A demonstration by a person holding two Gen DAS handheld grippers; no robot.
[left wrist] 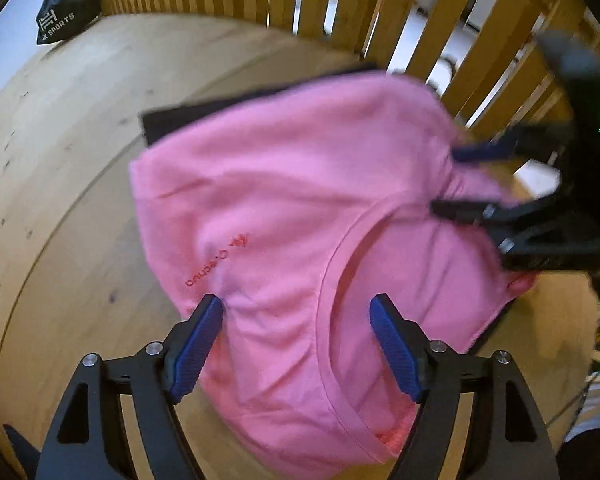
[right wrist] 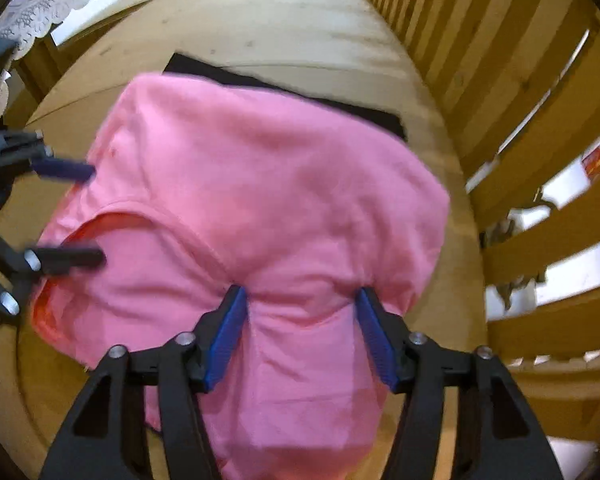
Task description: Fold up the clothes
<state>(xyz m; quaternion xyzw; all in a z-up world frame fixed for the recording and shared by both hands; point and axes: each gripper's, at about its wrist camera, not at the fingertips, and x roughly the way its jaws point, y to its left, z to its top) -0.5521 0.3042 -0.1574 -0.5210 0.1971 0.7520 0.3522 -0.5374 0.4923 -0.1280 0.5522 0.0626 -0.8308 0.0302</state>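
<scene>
Right gripper (right wrist: 300, 336) fingers wide apart, blue pads (right wrist: 226, 338) on inner sides. Pink shirt (right wrist: 260, 184) bunched between fingers, spreads out ahead of them. Collar opening on shirt, left of fingers. Black cloth (right wrist: 284, 84) peeks out beyond shirt's far edge. Both lie on wooden counter (right wrist: 260, 12). Left gripper (right wrist: 94, 214) far left of fingers, also spread wide, tips at shirt's edge. Wooden slat fence (right wrist: 500, 80) right of fingers. White lace cloth (right wrist: 48, 0) far off, upper left.

A pale wooden surface (left wrist: 68, 128) is bounded by a wooden slatted railing (left wrist: 420, 12), with daylight seen between the slats. A white lace cloth (right wrist: 48, 4) is hung at the far left.
</scene>
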